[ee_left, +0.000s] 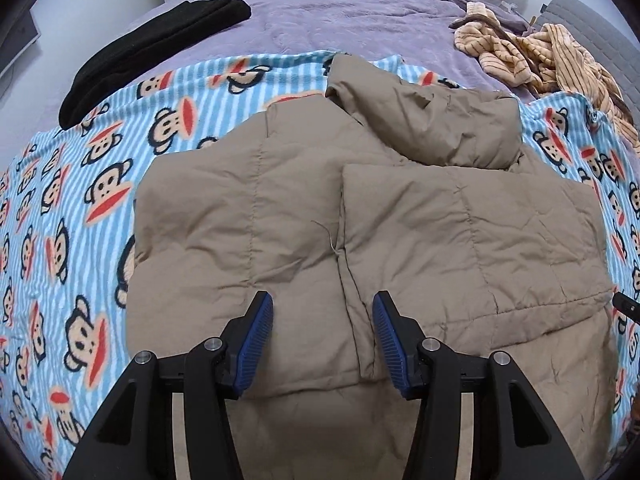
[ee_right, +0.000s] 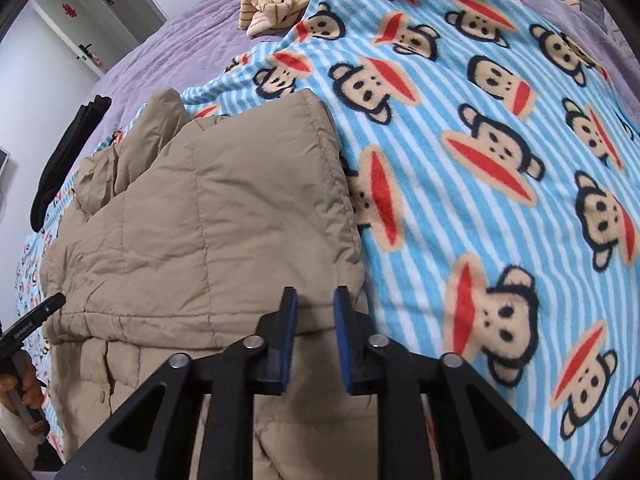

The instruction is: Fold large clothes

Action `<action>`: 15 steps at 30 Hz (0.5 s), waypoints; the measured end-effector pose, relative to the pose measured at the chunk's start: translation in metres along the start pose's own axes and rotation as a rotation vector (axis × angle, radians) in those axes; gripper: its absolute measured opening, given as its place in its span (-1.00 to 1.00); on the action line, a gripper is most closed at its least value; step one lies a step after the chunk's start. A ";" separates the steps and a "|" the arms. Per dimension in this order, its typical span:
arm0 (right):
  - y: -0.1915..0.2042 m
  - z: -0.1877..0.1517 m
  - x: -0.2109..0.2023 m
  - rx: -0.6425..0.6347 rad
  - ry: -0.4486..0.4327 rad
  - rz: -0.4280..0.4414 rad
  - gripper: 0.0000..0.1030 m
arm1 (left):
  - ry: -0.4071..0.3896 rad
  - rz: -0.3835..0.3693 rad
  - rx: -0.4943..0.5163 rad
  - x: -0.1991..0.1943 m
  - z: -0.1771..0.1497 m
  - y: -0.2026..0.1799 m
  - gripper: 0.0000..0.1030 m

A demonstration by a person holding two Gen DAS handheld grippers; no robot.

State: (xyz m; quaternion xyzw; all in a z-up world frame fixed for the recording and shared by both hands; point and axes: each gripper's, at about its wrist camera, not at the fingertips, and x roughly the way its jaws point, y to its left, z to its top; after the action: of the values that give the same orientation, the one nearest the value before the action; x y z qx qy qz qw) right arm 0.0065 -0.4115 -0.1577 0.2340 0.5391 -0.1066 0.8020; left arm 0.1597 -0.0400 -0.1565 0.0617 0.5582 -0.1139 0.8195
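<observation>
Jacket: my tan puffer jacket (ee_left: 360,220) lies centre frame on the monkey blanket (ee_left: 80,200), both side panels folded inward, hood at the upper centre.
Done: sides are in, meeting near the middle seam.
Left: I judge the bottom-to-top fold is not yet made; the lower hem spreads flat beneath my fingers.
Left gripper (ee_left: 323,340): released, pads apart above the cloth, pinching nothing.
Right gripper (ee_right: 316,336): released, jaws parted at the jacket's right edge; whether a pad brushes the fabric I cannot tell.
Left view only: black folded garment (ee_left: 152,52) upper left, striped clothes (ee_left: 540,56) upper right.
Right view only: a hand (ee_right: 24,380) holding the other tool, lower left.
</observation>
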 end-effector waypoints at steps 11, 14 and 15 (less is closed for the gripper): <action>-0.001 -0.057 -0.032 0.076 0.108 0.130 0.34 | 0.027 0.035 -0.005 -0.050 -0.064 -0.027 0.99; -0.002 -0.067 -0.035 0.065 0.131 0.151 0.40 | 0.052 0.053 -0.021 -0.058 -0.083 -0.035 0.99; -0.003 -0.070 -0.037 0.064 0.137 0.160 0.44 | 0.058 0.053 -0.034 -0.061 -0.089 -0.036 0.99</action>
State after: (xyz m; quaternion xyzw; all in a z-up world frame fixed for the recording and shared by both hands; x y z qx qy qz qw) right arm -0.0662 -0.3830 -0.1464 0.3086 0.5686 -0.0432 0.7613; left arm 0.0482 -0.0474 -0.1316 0.0657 0.5819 -0.0810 0.8065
